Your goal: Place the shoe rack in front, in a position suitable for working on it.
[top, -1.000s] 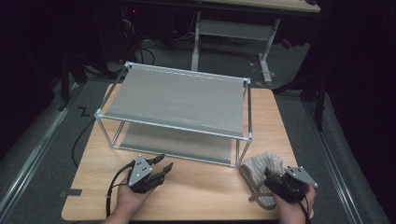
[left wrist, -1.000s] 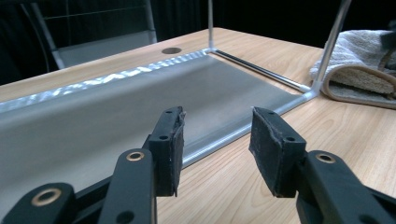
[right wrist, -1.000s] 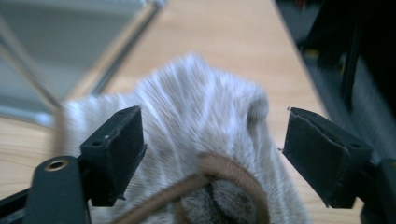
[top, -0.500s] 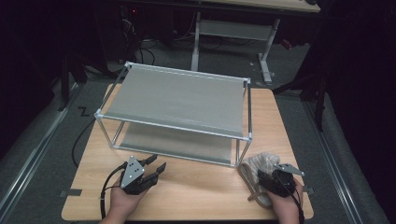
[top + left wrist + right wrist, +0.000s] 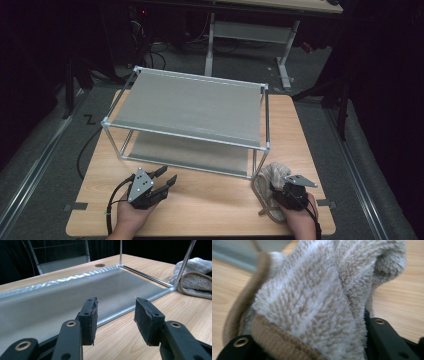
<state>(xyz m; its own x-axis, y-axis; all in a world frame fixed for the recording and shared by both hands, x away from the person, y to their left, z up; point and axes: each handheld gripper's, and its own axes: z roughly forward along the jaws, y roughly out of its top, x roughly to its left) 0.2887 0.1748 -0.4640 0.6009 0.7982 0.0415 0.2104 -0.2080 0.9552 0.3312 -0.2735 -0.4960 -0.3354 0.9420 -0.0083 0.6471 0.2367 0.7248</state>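
Observation:
A fluffy beige-white towel (image 5: 272, 174) with a tan border lies bunched at the table's front right, by the rack's front right leg. My right gripper (image 5: 278, 190) is down on it. Its jaws have just been closing, and in the right gripper view a thick fold of the towel (image 5: 317, 290) is pressed between them (image 5: 312, 337). My left gripper (image 5: 167, 176) rests at the front left, open and holding nothing. Its pads (image 5: 116, 312) point at the rack's lower shelf (image 5: 75, 290), with the towel (image 5: 195, 272) far off to the right.
A two-tier rack (image 5: 190, 107) of metal tubes and grey mesh shelves stands on the wooden table (image 5: 210, 200), taking up its middle and back. A round cable hole (image 5: 100, 265) sits in the tabletop behind it. Another desk frame (image 5: 250, 32) stands beyond.
My right gripper has sunk onto the towel and its jaws have closed in on a fold of it. The left hand has barely shifted.

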